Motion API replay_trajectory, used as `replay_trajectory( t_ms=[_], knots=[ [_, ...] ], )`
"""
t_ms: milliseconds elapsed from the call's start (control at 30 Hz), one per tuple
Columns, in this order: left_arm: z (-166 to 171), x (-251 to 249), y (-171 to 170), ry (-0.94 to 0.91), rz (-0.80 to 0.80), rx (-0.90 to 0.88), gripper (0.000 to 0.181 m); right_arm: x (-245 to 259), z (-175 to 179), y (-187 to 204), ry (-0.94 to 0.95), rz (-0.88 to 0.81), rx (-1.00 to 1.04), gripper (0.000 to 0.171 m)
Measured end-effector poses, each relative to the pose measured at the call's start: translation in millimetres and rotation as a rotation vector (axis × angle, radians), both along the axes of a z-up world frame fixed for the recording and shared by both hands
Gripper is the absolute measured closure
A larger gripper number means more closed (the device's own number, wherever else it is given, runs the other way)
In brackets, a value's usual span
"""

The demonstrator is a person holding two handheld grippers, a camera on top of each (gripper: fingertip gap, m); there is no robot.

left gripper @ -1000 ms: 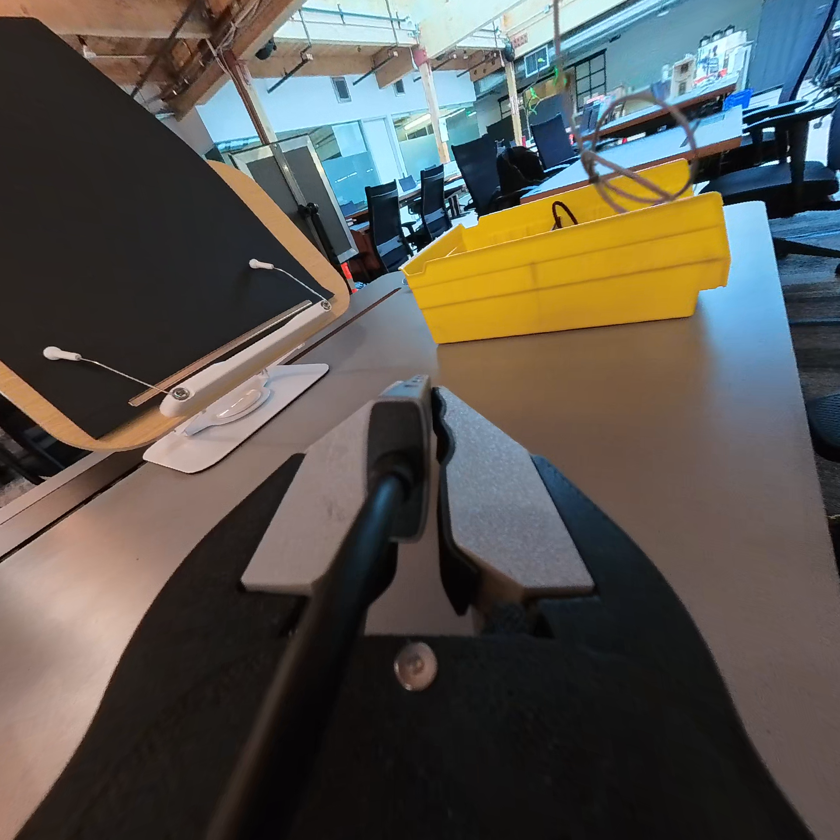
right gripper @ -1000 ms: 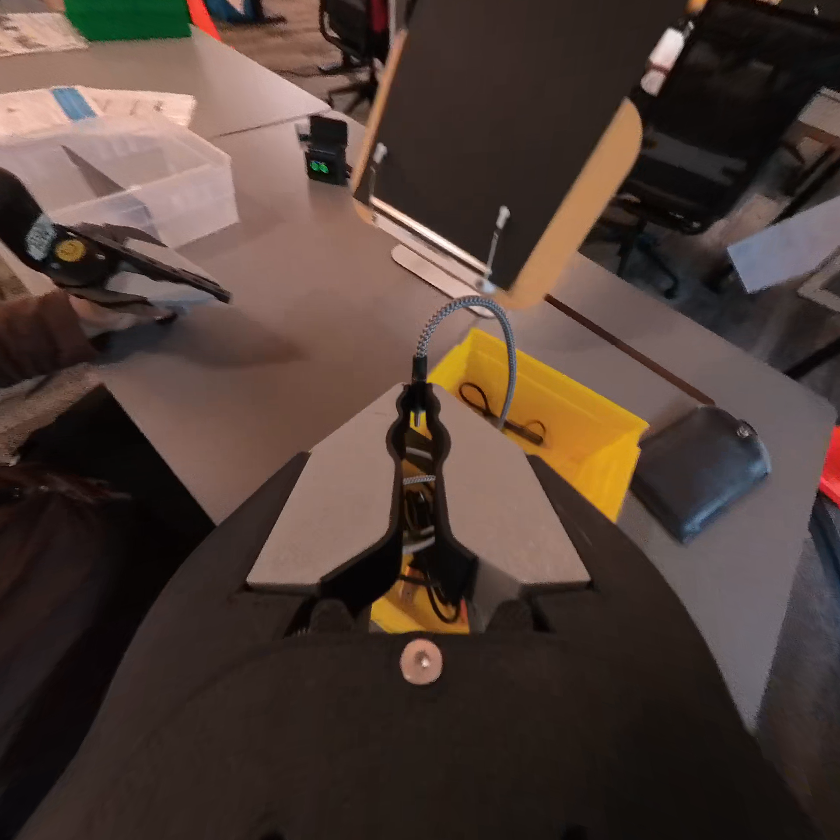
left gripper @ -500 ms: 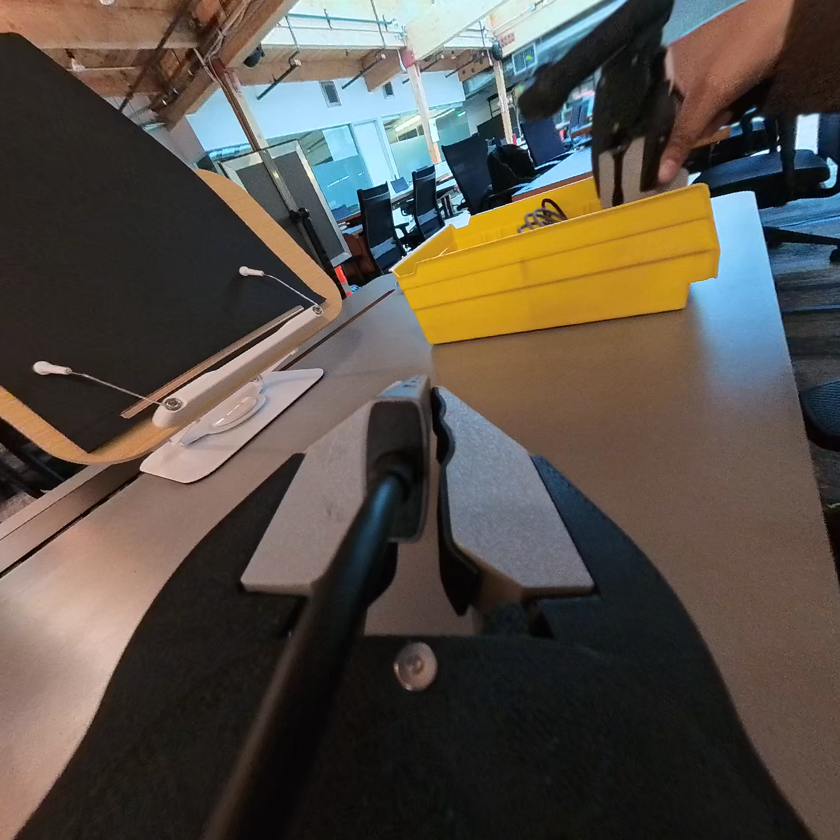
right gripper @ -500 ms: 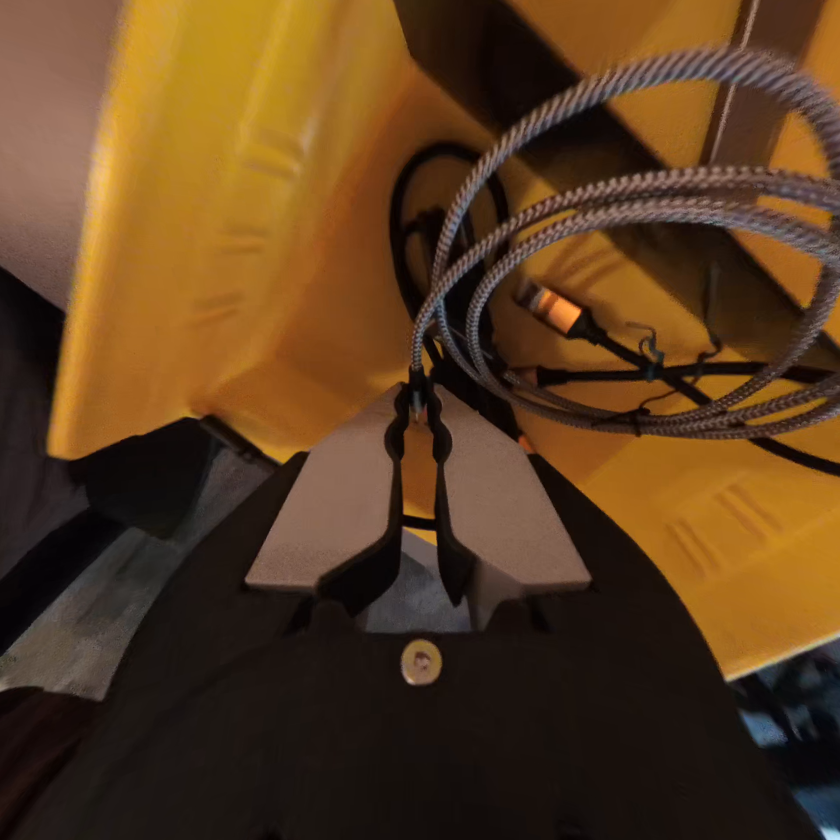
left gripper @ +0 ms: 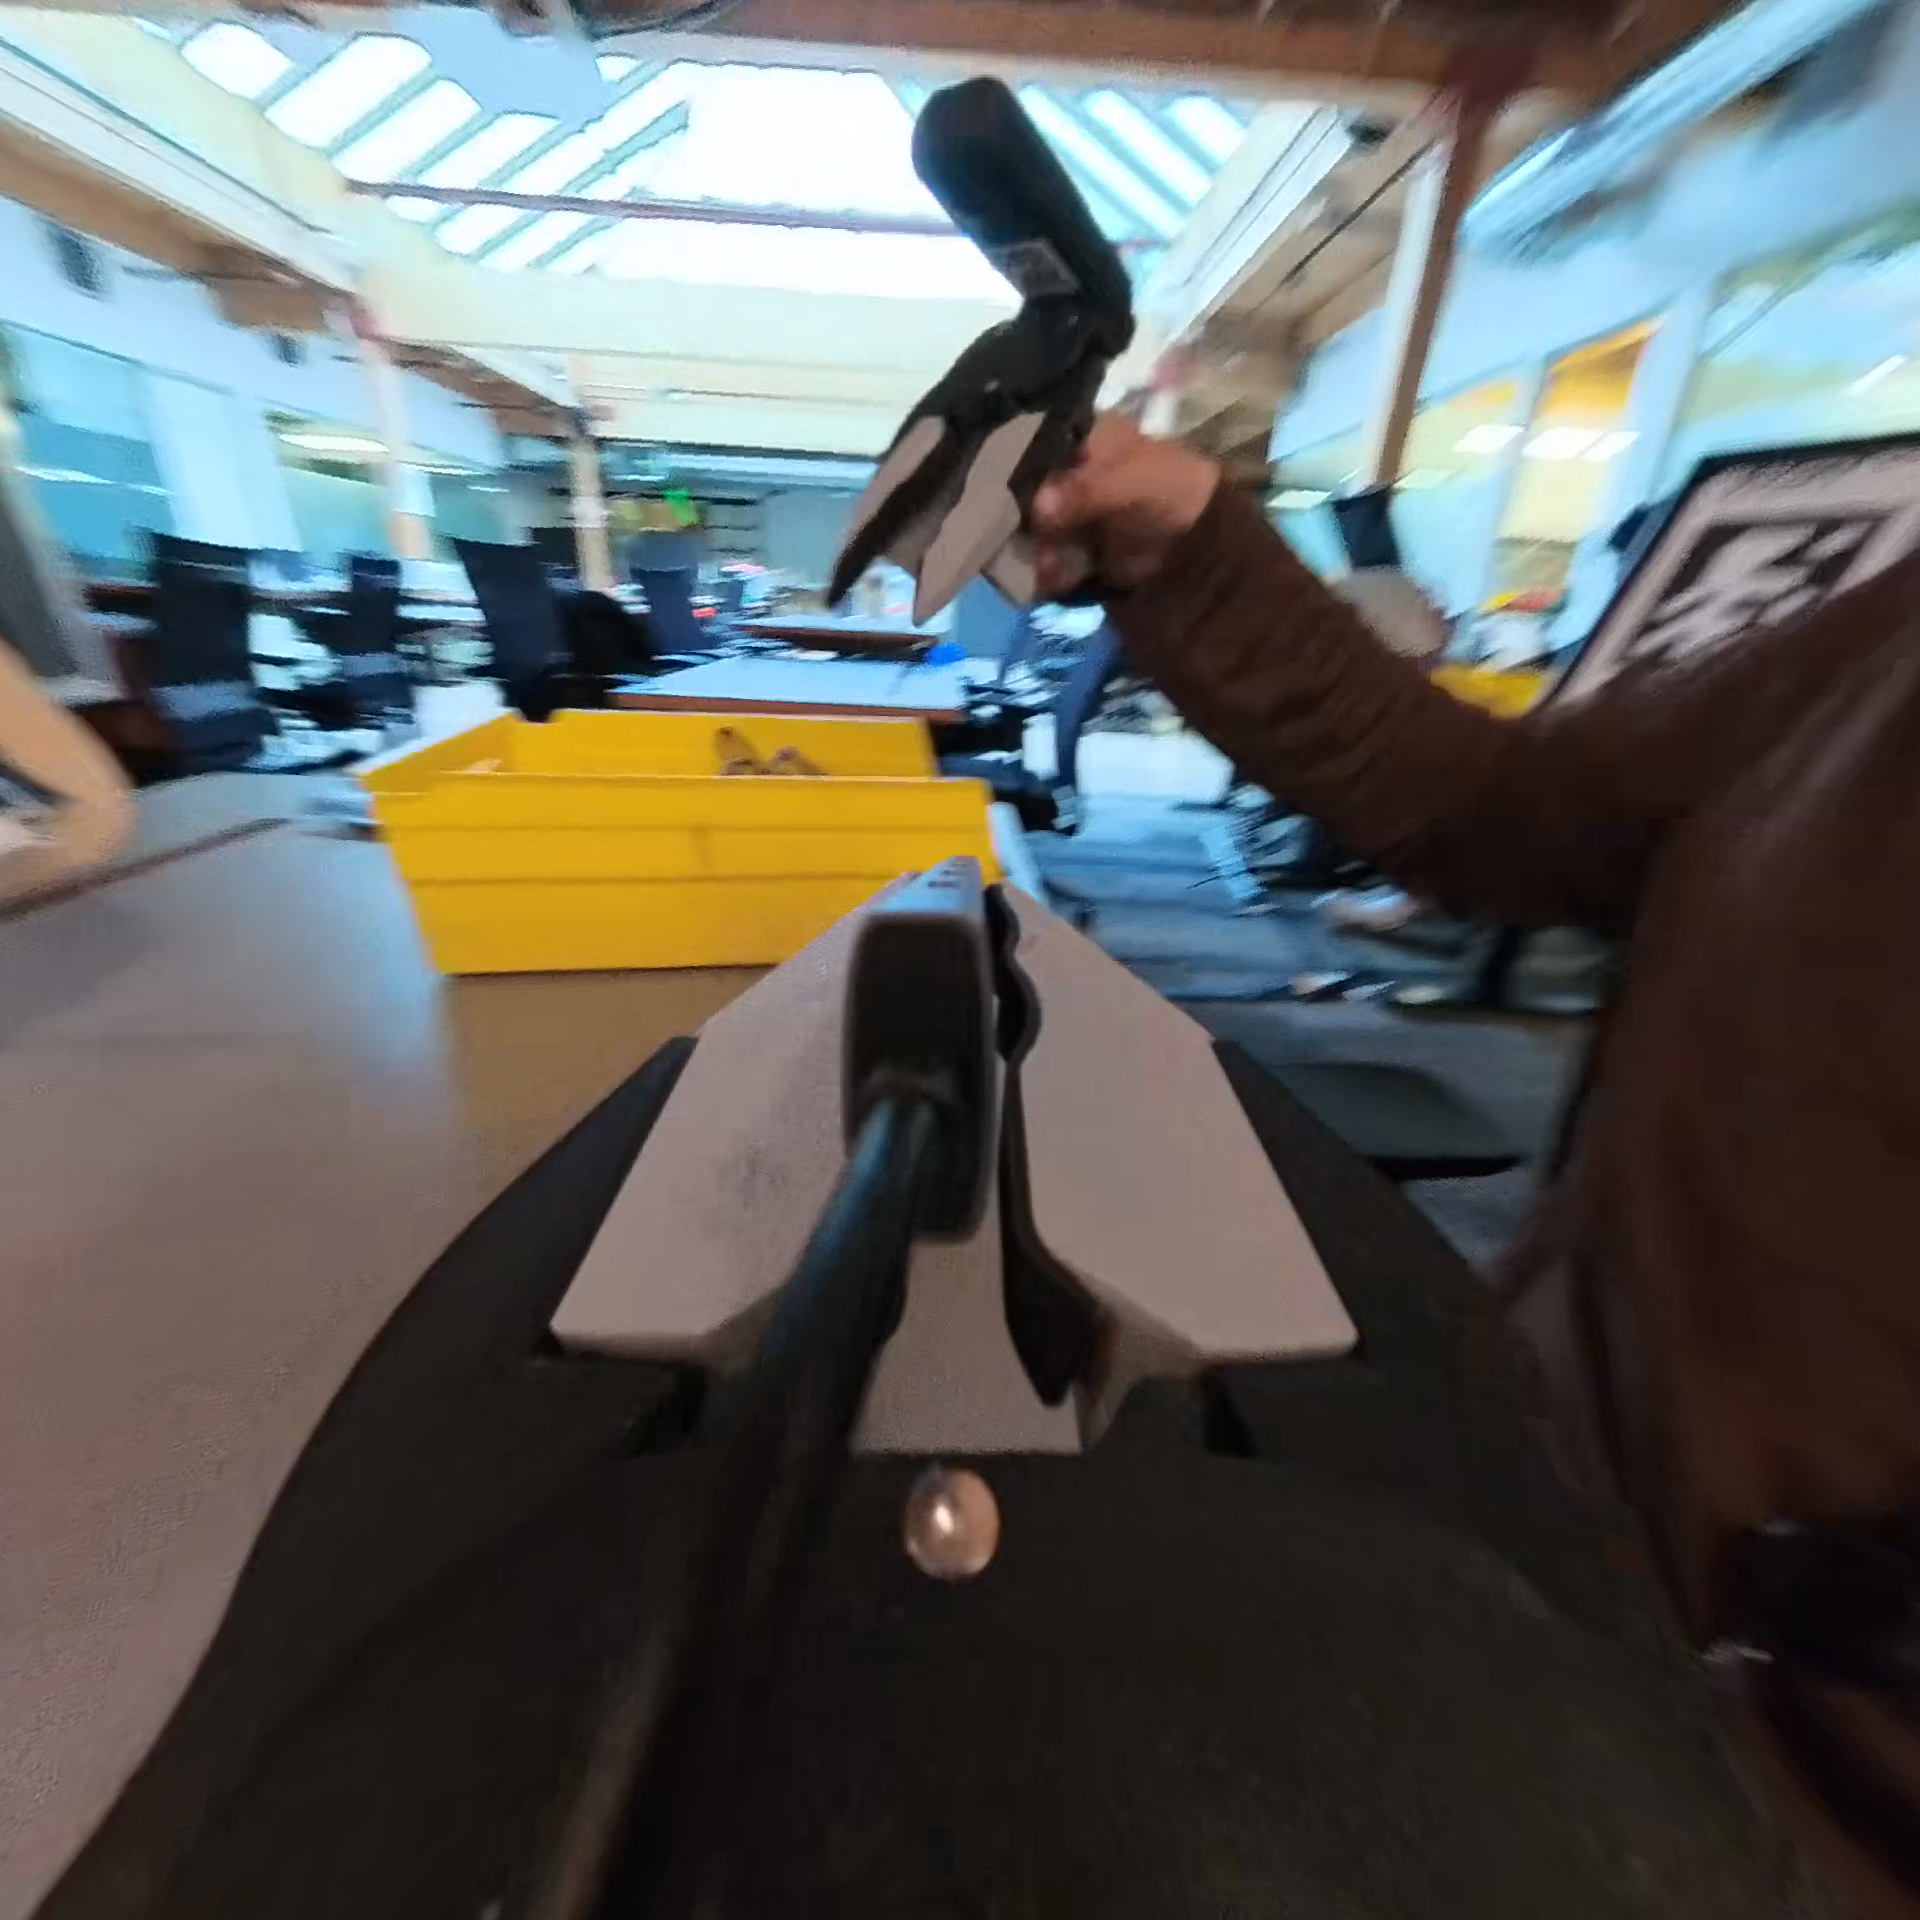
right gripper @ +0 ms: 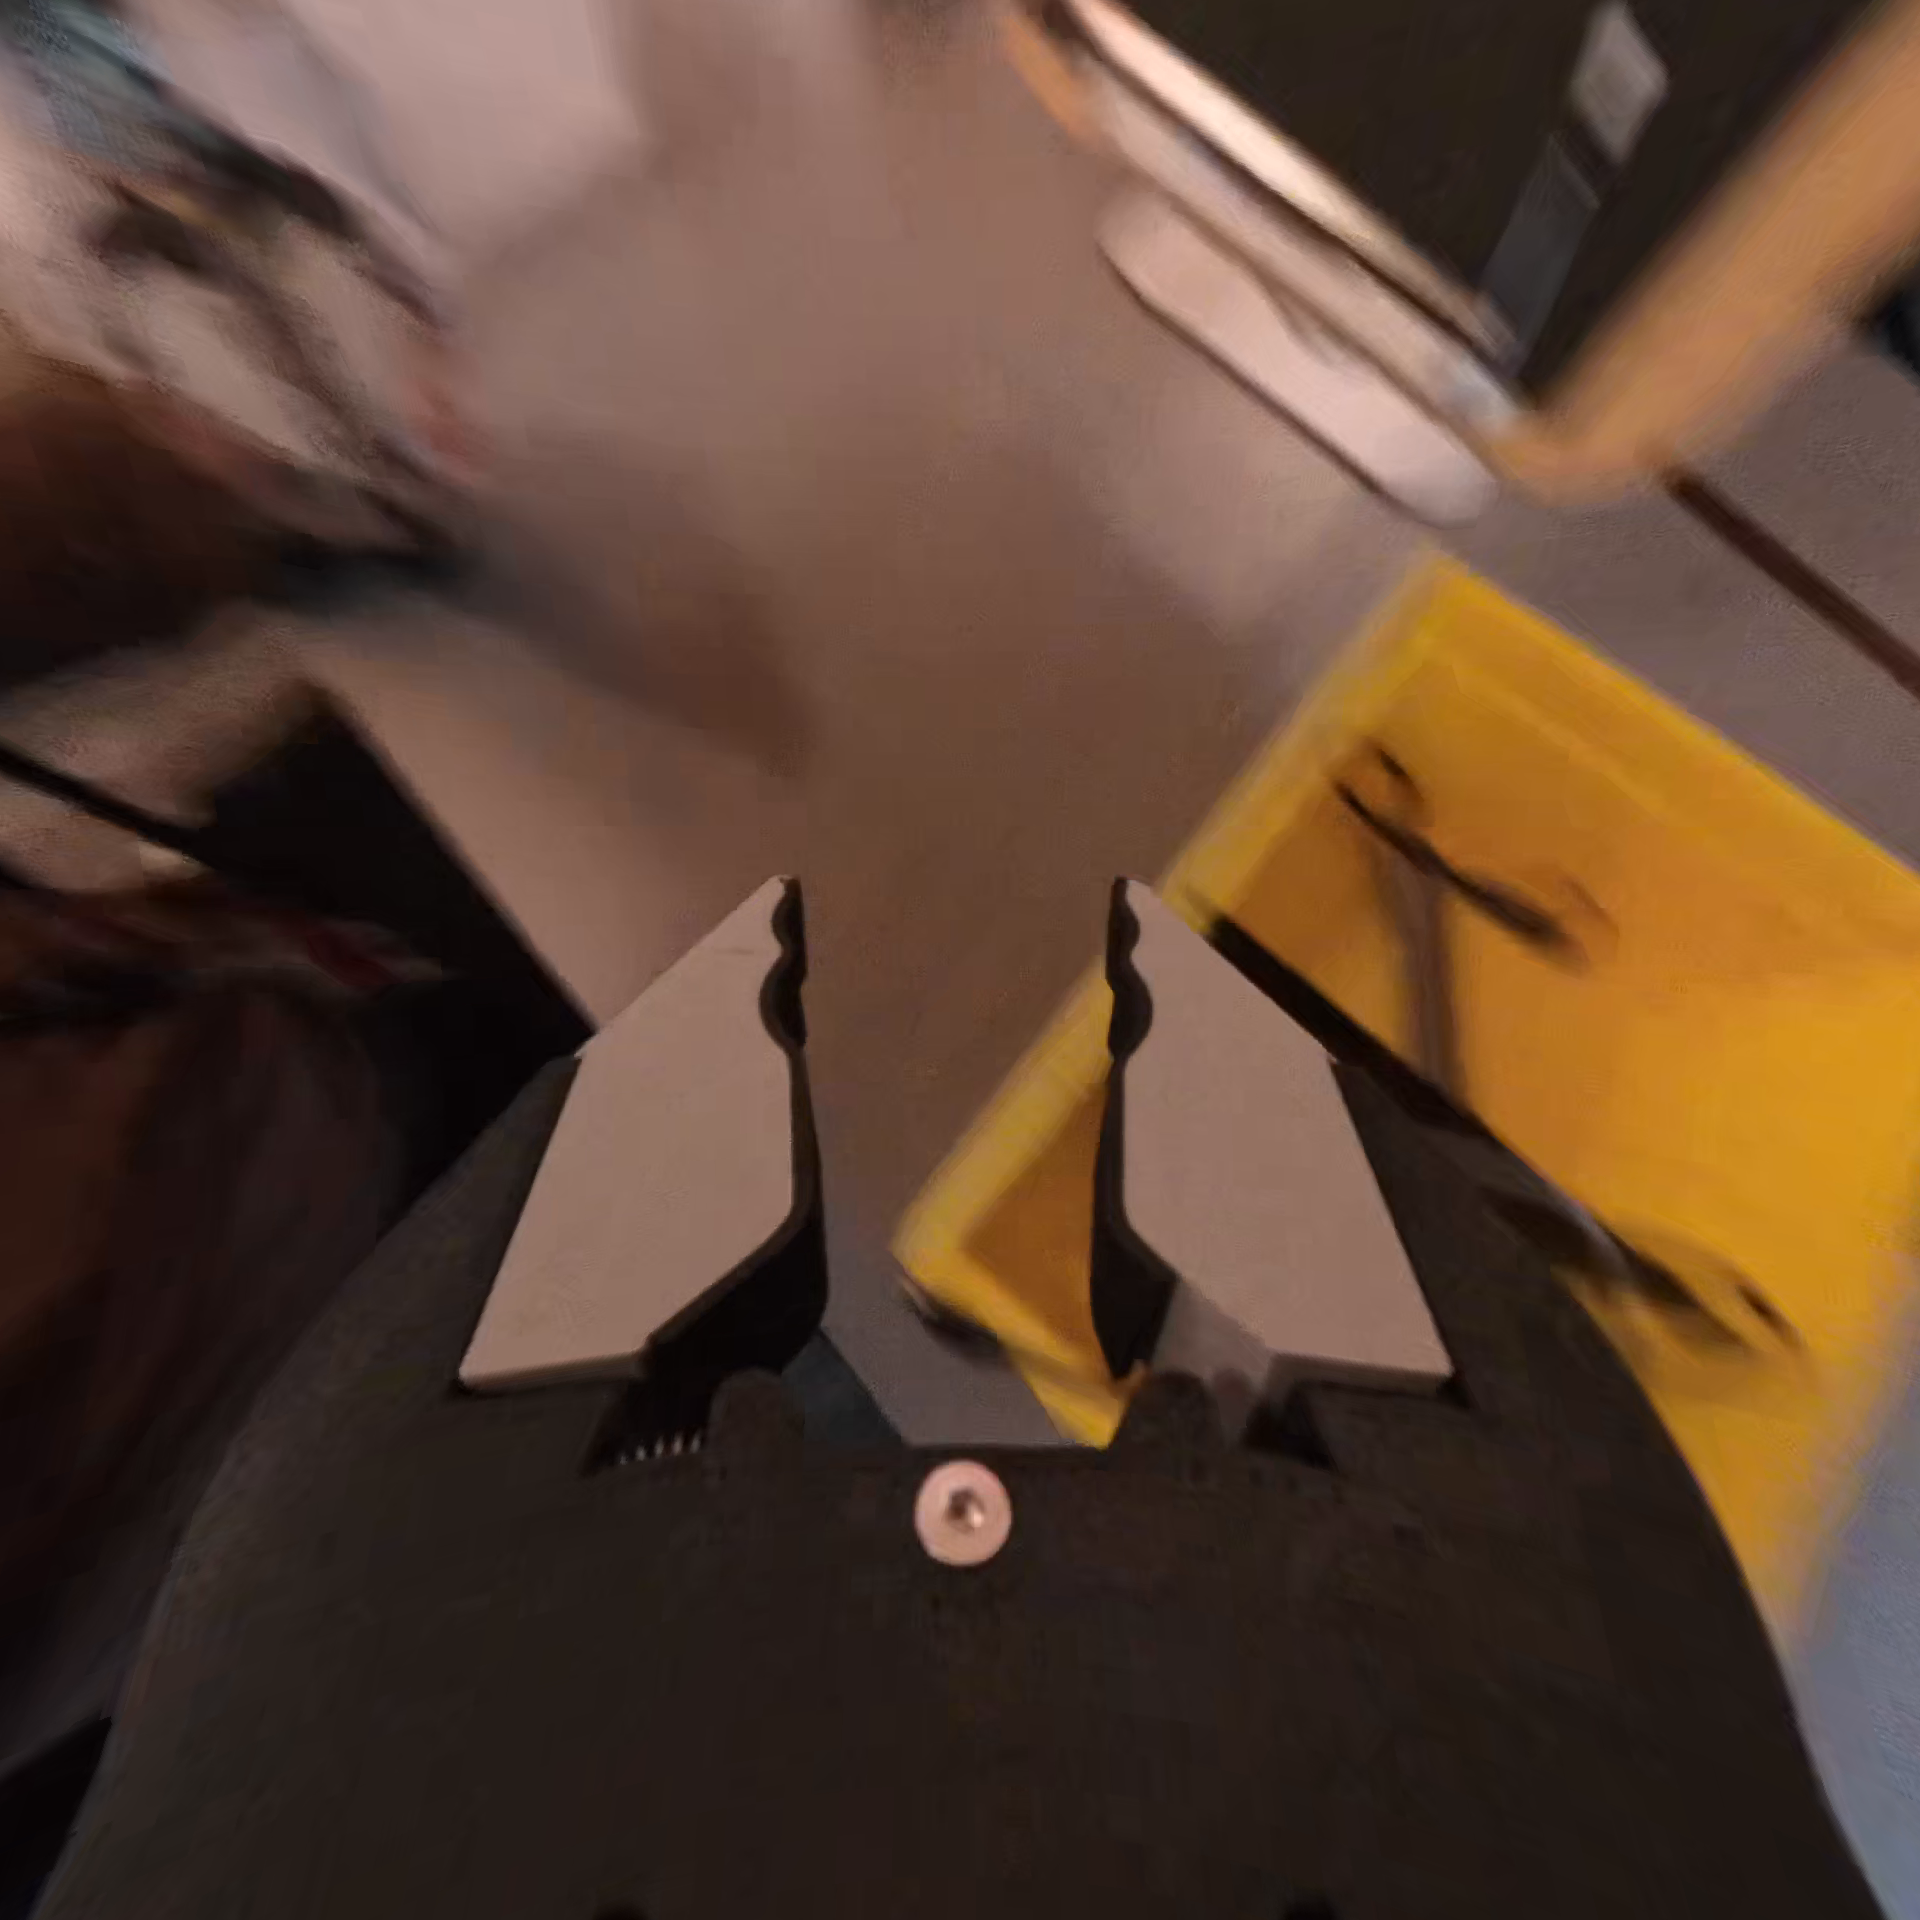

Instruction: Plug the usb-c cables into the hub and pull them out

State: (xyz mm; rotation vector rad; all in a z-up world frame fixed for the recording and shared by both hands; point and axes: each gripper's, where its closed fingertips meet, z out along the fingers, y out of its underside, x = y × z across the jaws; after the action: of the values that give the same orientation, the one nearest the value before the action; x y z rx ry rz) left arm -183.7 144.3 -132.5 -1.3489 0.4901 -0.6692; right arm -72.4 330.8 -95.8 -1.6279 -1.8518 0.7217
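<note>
Landmark: the yellow bin (left gripper: 665, 873), sitting on the grey table (left gripper: 208, 1143).

Left gripper (left gripper: 982, 904), on the near side of the bin, low over the table: tongs clamped on the hub (left gripper: 920, 1039), a slim grey block with a thick black lead running back from it. Port end of the hub faces the bin.

Right gripper (right gripper: 956, 914), raised above and just to the near side of the bin: tongs spread apart, nothing between them. The left wrist view shows it held high in the person's hand (left gripper: 1112, 509).

Cables (right gripper: 1455, 894): lying inside the bin, dark strands, badly smeared by motion blur. None is plugged into the hub.

Step in hand, as I read it: the free gripper needs to fetch a cable from the bin. To do it well:
- take the cable right behind its plug, so the tip does not flop
- keep the hub level and steady, ports facing the incoming plug
- line plug and port up squarely before pushing; push straight, no twisting.

Count:
- grippers: two
- hubs: one
- bins: one
- cables in the bin: more than one strand shows, exact number cannot be told through the blur.
</note>
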Motion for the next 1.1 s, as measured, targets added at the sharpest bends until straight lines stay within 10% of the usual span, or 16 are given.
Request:
replay_trajectory(
  t_ms=[167,367,800,1100],
  knots=[
    [-2.2,3.4,-2.5,-0.006,-0.036,-0.01,0.172,-71.5,-15.0,-154.2,0.237,0.404,-0.22,0.118],
    [-10.0,8.4,0.6,0.017,-0.034,-0.039,0.175,-115.5,-65.2,-190.4,0.241,0.467,-0.174,0.16],
    [4.9,-15.4,5.8,-0.089,0.081,0.002,0.165,-95.8,-37.3,-158.9,0.323,0.452,-0.075,0.164],
    [-19.3,-3.8,12.4,-0.006,0.058,-0.12,0.168,-55.7,78.7,-35.6,0.611,0.015,0.145,0.165]
  ],
)
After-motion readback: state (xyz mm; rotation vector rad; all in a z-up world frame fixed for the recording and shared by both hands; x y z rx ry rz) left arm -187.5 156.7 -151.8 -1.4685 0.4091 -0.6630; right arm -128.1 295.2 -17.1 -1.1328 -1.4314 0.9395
